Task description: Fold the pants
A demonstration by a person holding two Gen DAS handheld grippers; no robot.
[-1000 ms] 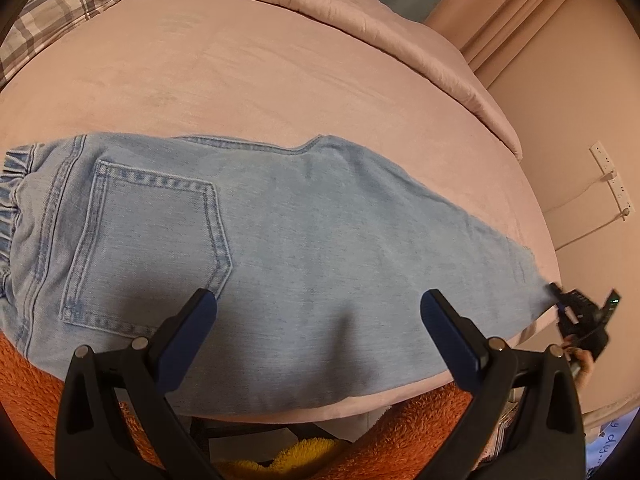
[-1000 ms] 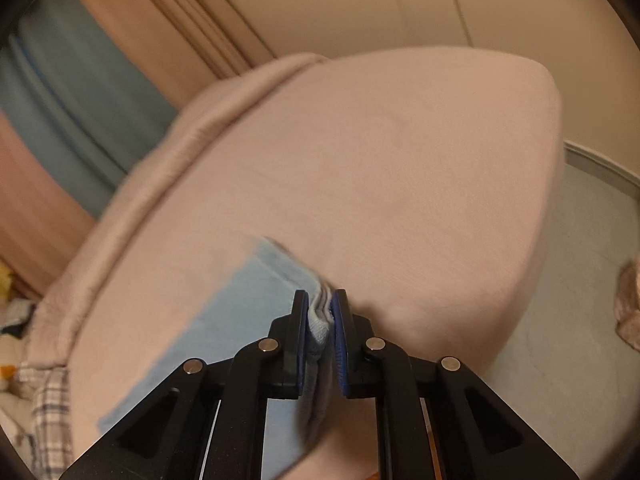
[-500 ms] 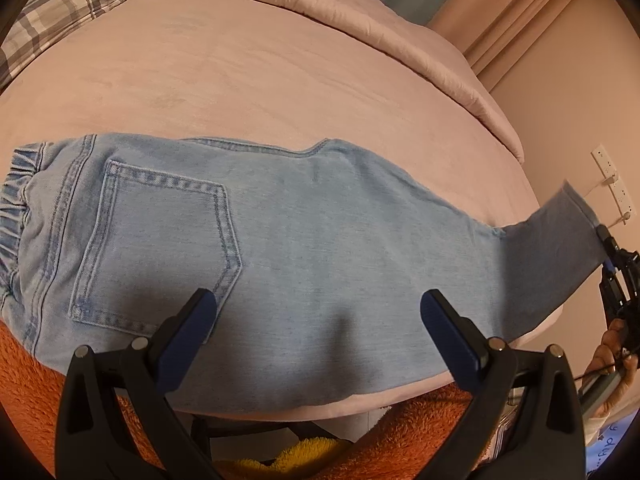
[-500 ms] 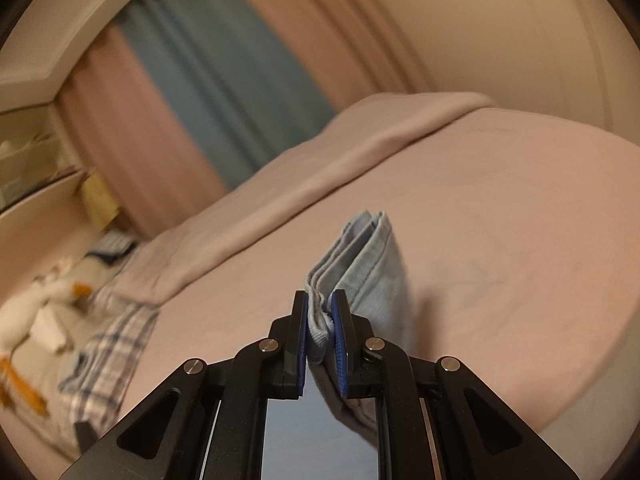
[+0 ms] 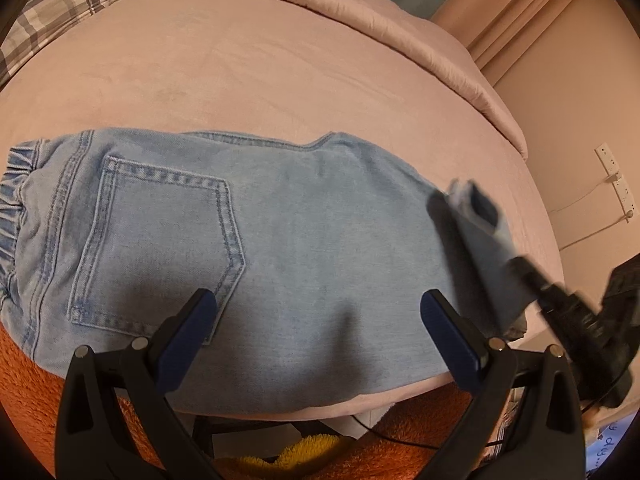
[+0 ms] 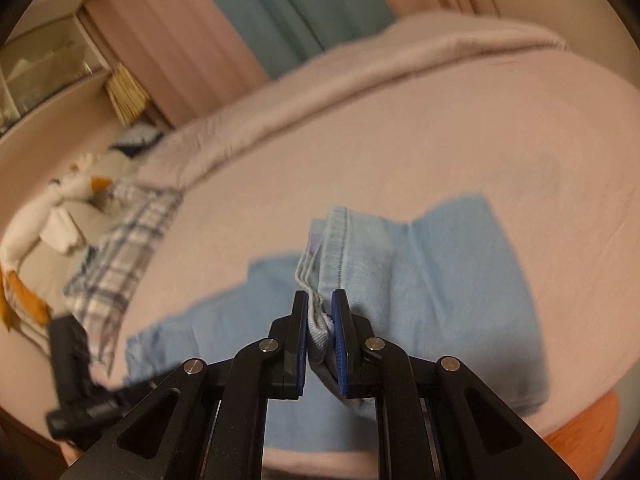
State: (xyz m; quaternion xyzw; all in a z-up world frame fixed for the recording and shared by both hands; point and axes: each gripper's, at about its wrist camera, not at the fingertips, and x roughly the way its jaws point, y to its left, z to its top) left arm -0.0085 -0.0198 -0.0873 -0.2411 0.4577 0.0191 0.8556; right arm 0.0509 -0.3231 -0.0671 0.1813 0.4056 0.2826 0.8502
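Light blue jeans [image 5: 300, 240] lie flat on the pink bed [image 5: 240, 72], waistband at the left and back pocket facing up. My left gripper [image 5: 318, 312] hovers open over their near edge, with nothing between its fingers. At the right of that view my right gripper [image 5: 520, 268], blurred, holds the leg end lifted and doubled back over the trousers. In the right wrist view the right gripper [image 6: 320, 312] is shut on the layered leg hem [image 6: 332, 240], and the rest of the jeans [image 6: 460, 280] spreads below. The left gripper [image 6: 72, 380] shows blurred at the lower left there.
A plaid pillow [image 5: 60, 4] and a rolled pink duvet [image 5: 360, 4] lie along the far side of the bed. A stuffed goose [image 6: 52, 208] rests beyond the pillow. Orange fuzzy fabric [image 5: 24, 380] hangs at the near edge. Wall sockets [image 5: 612, 176] sit at the right.
My right gripper lifted the leg hem off the bed's right end and carried it leftward over the jeans, rolling as it went. The left gripper stayed put.
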